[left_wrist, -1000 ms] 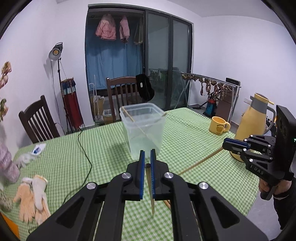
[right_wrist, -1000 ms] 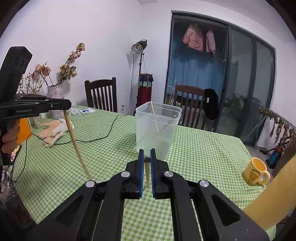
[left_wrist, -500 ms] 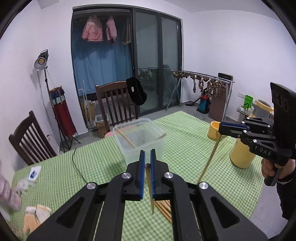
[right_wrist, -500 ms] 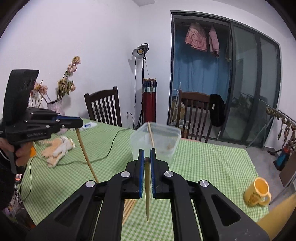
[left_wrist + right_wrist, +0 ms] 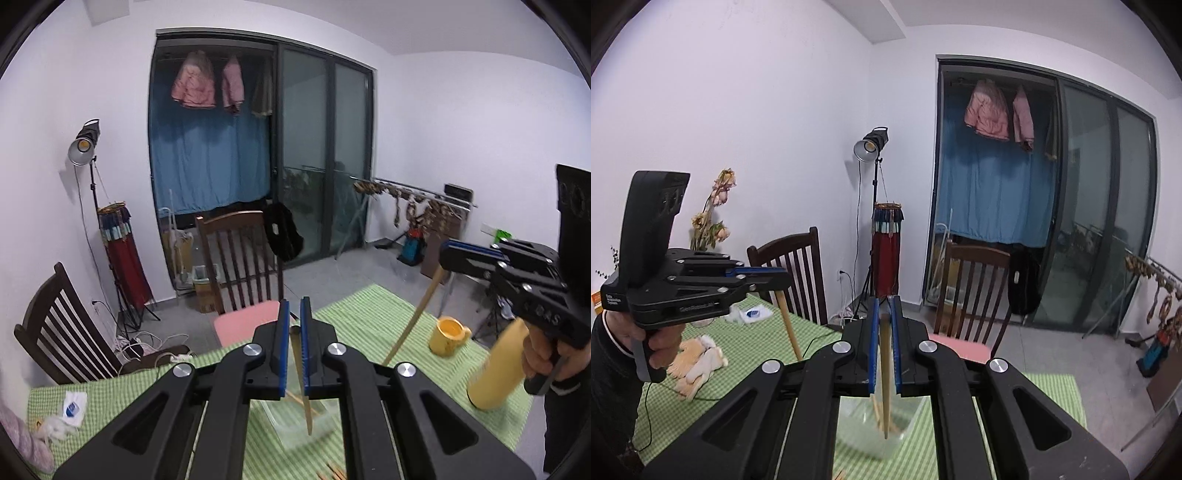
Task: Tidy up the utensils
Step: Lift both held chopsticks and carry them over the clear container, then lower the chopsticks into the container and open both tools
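Note:
My left gripper [image 5: 292,314] is shut on a wooden chopstick [image 5: 305,406] that hangs tip down over the clear plastic container [image 5: 295,424]. My right gripper [image 5: 882,317] is shut on another wooden chopstick [image 5: 885,391], its tip inside the clear container [image 5: 875,428], which holds at least one more chopstick. The right gripper also shows in the left wrist view [image 5: 448,254] with its chopstick [image 5: 413,314] slanting down. The left gripper shows in the right wrist view [image 5: 783,278] with its chopstick [image 5: 790,328].
The table has a green checked cloth [image 5: 369,317]. A yellow mug [image 5: 448,336] and a yellow thermos [image 5: 498,373] stand at the right. Gloves [image 5: 698,362] and a black cable [image 5: 646,413] lie at the left. Loose chopsticks [image 5: 332,474] lie near the front. Wooden chairs [image 5: 240,266] stand behind.
Both grippers have risen and moved forward over the container, each still holding its chopstick. The container now sits directly below the jaws, and the right chopstick's tip has entered it.

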Demonstrator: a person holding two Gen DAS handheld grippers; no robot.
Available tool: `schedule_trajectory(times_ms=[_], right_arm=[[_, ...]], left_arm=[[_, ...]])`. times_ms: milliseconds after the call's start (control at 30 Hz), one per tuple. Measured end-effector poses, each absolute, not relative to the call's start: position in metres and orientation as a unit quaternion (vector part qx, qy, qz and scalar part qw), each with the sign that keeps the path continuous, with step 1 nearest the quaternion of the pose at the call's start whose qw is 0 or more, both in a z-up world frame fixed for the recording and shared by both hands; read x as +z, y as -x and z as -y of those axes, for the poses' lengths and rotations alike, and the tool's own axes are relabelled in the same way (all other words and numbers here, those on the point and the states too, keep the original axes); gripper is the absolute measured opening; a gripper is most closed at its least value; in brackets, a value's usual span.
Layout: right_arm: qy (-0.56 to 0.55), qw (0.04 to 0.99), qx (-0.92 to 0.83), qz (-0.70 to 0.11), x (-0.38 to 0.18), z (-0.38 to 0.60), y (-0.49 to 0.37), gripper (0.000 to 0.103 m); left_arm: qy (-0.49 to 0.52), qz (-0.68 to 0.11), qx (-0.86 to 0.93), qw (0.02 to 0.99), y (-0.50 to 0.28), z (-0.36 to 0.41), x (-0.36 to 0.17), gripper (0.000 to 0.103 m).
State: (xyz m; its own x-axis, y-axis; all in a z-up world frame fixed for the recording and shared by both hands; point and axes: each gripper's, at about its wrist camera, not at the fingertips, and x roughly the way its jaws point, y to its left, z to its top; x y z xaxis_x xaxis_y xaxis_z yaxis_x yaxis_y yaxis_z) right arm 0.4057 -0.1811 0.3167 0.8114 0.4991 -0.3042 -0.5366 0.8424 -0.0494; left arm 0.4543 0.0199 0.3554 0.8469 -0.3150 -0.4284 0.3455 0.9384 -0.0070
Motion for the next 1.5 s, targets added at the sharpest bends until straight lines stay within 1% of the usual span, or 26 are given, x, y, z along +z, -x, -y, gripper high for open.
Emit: schedule_trajectory(times_ms=[167,367,567,700,933,1067,1133,1233,1367,1400,1467,1500], right_arm=[[0.058,0.947,0.276,-0.15,0.306,0.174,-0.446,0.007],[0.047,0.941,0.277,-0.191,0.267,0.167,-0.494,0.007],[0.033,0.935,0.276,-0.219,0.242,0.166,-0.525,0.007],[0.036,0.928,0.279,-0.245,0.22,0.16,-0.538,0.007],[0.051,0.907,0.275,-0.315,0.167,0.157,-0.553,0.007],[0.028,0.903,0.273,-0.331,0.159,0.166,-0.56,0.007],[0.022,0.901,0.269,-0.339,0.157,0.169,-0.564,0.007],[0.018,0.898,0.267,-0.35,0.152,0.17,-0.566,0.007],[0.022,0.895,0.265,-0.358,0.151,0.171,-0.563,0.007],[0.025,0.893,0.267,-0.362,0.152,0.17,-0.562,0.007],[0.023,0.895,0.26,-0.362,0.156,0.173,-0.56,0.009],[0.023,0.895,0.259,-0.362,0.159,0.174,-0.559,0.018]], left_arm=[[-0.012,-0.224,-0.164,0.961,-0.506,-0.029,0.356,0.003],[0.034,-0.24,-0.182,0.953,-0.558,-0.045,0.353,0.003],[0.018,-0.24,-0.181,0.953,-0.586,-0.037,0.36,0.003],[0.008,-0.265,-0.182,0.947,-0.602,-0.03,0.328,0.003],[0.0,-0.336,-0.191,0.922,-0.625,-0.027,0.247,0.003],[-0.045,-0.365,-0.199,0.909,-0.63,-0.012,0.207,0.003],[-0.052,-0.35,-0.203,0.913,-0.627,-0.01,0.2,0.003],[-0.034,-0.361,-0.214,0.907,-0.627,-0.008,0.199,0.003],[-0.042,-0.366,-0.206,0.907,-0.626,-0.005,0.194,0.004],[-0.033,-0.371,-0.205,0.905,-0.627,-0.007,0.193,0.007],[-0.025,-0.372,-0.2,0.906,-0.622,-0.01,0.195,0.031],[-0.021,-0.37,-0.198,0.907,-0.616,-0.014,0.197,0.035]])
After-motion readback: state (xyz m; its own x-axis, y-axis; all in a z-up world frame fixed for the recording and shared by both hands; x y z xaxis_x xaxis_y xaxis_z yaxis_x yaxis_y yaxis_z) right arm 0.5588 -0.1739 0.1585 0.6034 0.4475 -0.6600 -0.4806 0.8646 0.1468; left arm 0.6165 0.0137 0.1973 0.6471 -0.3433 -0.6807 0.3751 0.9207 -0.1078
